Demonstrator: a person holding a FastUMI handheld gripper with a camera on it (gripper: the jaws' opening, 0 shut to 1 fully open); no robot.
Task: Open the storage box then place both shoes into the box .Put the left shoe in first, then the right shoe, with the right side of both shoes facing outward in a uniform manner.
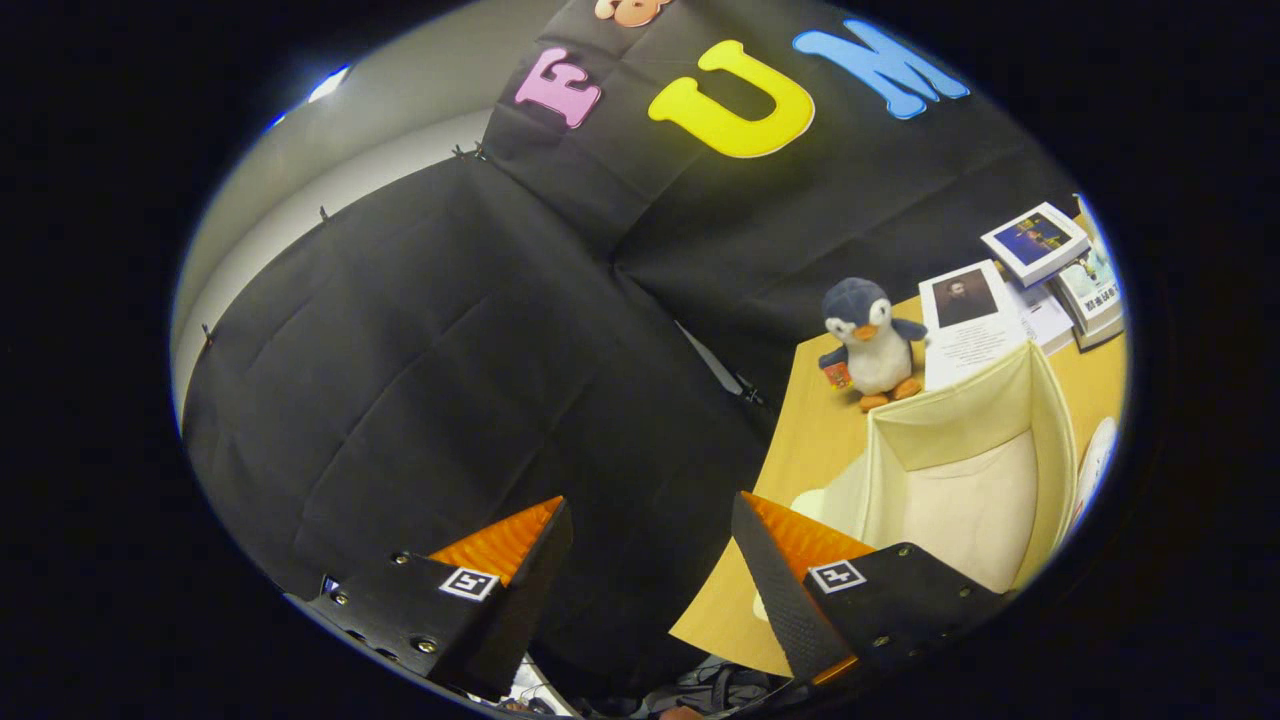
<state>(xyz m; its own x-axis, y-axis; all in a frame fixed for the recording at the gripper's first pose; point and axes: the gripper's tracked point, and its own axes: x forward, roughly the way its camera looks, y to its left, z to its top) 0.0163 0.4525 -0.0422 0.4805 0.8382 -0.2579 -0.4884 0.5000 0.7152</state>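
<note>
The storage box (975, 440) is a cream fabric box standing on the wooden table (815, 430), its top open and its inside bare as far as I can see. It lies ahead and to the right of my gripper (650, 520). The gripper is open, a wide gap between its fingers and nothing held. It hangs tilted, past the table's left edge, facing the black cloth wall. A white rounded shape (1098, 460) peeks out beyond the box's right wall; I cannot tell whether it is a shoe.
A plush penguin (868, 342) stands on the table just behind the box. Several books and booklets (1035, 285) lie behind it toward the far right. The black cloth wall (480, 360) hangs left of the table.
</note>
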